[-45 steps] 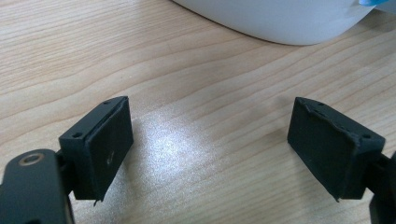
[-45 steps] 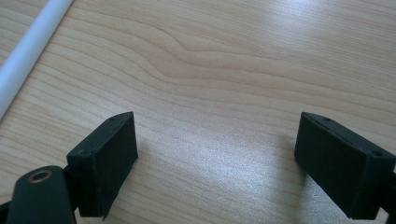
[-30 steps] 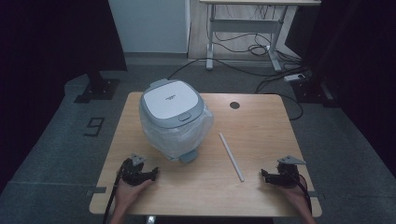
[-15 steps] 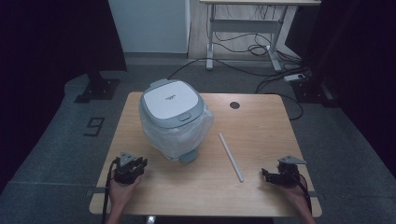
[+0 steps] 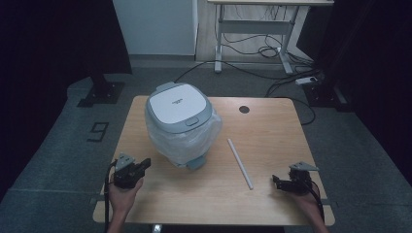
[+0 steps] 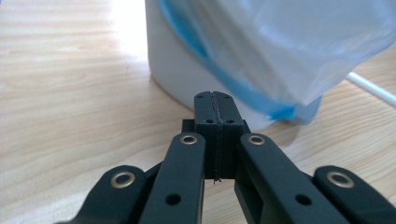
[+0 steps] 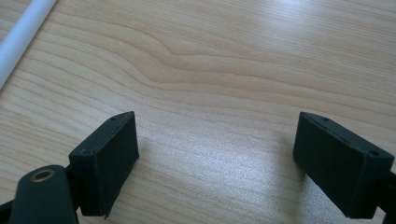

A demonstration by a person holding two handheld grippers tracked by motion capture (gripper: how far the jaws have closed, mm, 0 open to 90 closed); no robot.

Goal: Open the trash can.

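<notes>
A white container with a grey lid (image 5: 178, 103) stands at the table's middle left, wrapped in a clear plastic bag (image 5: 182, 141). In the left gripper view its white base (image 6: 182, 77) and the bag (image 6: 289, 42) rise just ahead of the jaws. My left gripper (image 5: 145, 163) is held just off the table at the front left, pointing at the container. Its jaws (image 6: 216, 100) have just been closing and now meet with nothing between them. My right gripper (image 5: 276, 182) rests at the front right, and its jaws (image 7: 217, 149) are open over bare wood.
A thin white rod (image 5: 240, 163) lies on the wooden table (image 5: 272, 131) between the container and the right gripper, and it also crosses the corners of the gripper views (image 7: 23, 32) (image 6: 373, 88). A cable hole (image 5: 244, 109) sits at the back.
The left gripper's jaws went from wide open to shut, and the left hand lifted and drew slightly left. The right hand stayed still.
</notes>
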